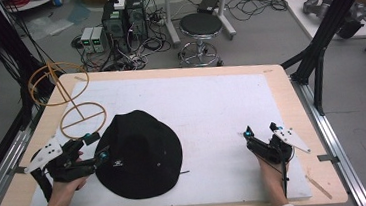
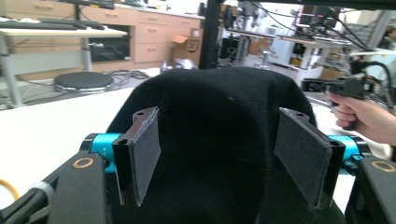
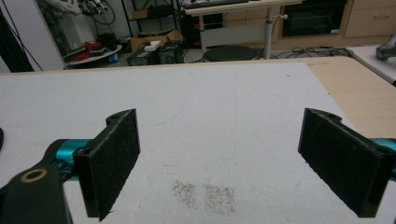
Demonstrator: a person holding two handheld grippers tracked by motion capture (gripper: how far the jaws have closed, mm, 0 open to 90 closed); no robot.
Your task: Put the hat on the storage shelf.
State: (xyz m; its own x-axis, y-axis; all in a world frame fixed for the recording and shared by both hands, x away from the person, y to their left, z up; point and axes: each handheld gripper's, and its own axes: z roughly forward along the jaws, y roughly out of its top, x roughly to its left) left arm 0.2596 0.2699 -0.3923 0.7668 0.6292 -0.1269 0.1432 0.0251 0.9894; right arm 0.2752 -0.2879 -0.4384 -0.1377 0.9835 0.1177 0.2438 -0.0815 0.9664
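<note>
A black, soft-brimmed fabric bucket hat point(image 1: 138, 154) lies crown-up on the white foam sheet point(image 1: 212, 110) covering the wooden tabletop point(image 1: 282, 82), toward the person's left. The left tool point(image 1: 94, 147) sits at the hat's left edge with its jaws spread wide, and the step in hand looks like the approach to a first grasp of the hat. The left gripper view shows what the high view cannot: the two felt-faced pads point(image 2: 144, 161) stand on either side of the hat's crown point(image 2: 219, 140), released, though whether they touch the fabric is hard to tell at that angle. The next move probably calls for closing on a fold of brim or crown before lifting. The right tool point(image 1: 259, 131) rests well apart on the sheet's right side, also released and holding nothing; its own view looks over bare foam with a faint grey smudge point(image 3: 205, 193). The high view alone takes in the thin wooden ring-shaped stand point(image 1: 67, 95) at the tabletop's far left corner.
</note>
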